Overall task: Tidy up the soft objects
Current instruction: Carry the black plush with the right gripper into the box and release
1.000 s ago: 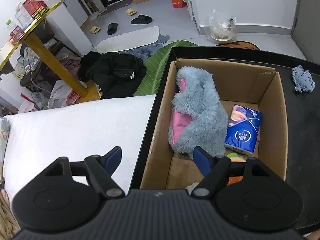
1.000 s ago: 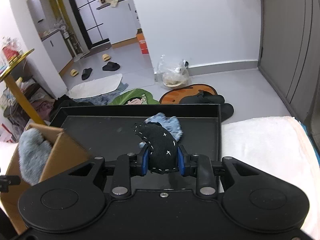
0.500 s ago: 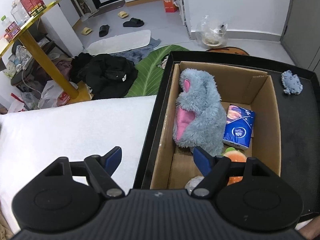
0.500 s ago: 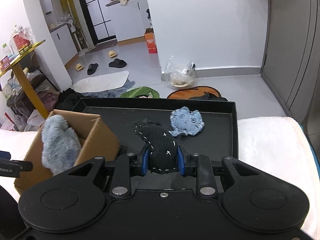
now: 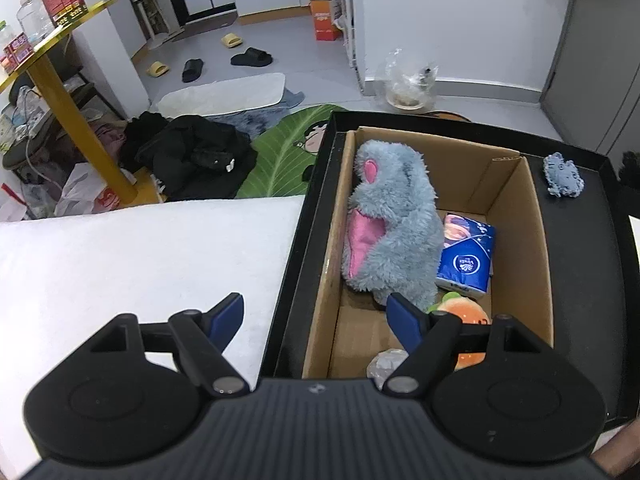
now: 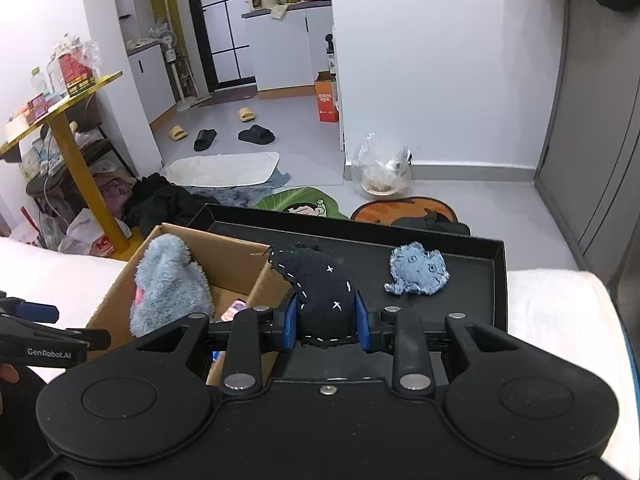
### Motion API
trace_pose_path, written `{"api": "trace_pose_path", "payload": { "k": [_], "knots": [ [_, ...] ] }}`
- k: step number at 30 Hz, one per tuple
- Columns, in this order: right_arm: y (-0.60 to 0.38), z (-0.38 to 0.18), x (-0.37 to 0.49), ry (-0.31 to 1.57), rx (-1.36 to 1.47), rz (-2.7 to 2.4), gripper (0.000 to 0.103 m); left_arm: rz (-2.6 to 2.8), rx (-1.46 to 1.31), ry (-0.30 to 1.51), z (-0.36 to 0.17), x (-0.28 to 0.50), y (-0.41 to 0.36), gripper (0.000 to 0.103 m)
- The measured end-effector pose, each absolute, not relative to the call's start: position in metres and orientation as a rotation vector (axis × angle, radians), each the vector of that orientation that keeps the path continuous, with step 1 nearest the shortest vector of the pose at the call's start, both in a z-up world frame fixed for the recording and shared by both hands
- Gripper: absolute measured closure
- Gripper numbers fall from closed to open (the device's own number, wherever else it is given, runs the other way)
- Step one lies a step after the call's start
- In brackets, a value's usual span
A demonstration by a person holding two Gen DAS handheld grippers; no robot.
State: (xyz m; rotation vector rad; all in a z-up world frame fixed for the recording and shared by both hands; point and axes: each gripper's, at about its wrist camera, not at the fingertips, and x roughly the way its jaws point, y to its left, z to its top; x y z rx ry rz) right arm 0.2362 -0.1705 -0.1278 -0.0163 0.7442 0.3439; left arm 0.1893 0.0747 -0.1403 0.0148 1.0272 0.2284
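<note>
Item in transit: black stitched fabric soft toy [image 6: 324, 300], clenched between the pads of the right gripper [image 6: 325, 318], raised just right of the open brown cardboard box [image 6: 236, 260].
Next, by judgement: carry left over the box, then release.
Pose: right gripper tilted downward. Left gripper [image 5: 316, 316] released, empty, over the box's near-left rim.
Outstanding: pale blue denim soft toy [image 6: 418, 274] on the black tray [image 6: 472, 304].

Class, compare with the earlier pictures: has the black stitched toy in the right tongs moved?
Yes. The black stitched toy has moved from beside the blue denim toy leftward to the cardboard box edge.
</note>
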Motion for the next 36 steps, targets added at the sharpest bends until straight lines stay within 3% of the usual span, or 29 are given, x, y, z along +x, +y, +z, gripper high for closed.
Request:
{"api": "trace_pose_path", "payload": {
  "k": [9,21,28,36],
  "knots": [
    [-0.146,-0.118,0.231,0.719,-0.076,0.355,0.074,0.192,-0.059,1.03,-0.145,0.188,0.088,0.03],
    [-0.104,-0.108,0.225,0.691,-0.17,0.416,0.074,0.157,-0.127,1.073,-0.16,0.192,0.103,0.066],
    [-0.079,-0.112,0.224,0.71,-0.228,0.451,0.074,0.141,-0.143,1.114,-0.171,0.197,0.109,0.093],
    [-0.064,-0.113,0.229,0.72,-0.233,0.485,0.071,0.121,-0.16,1.097,-0.173,0.195,0.112,0.093]
  ]
}}
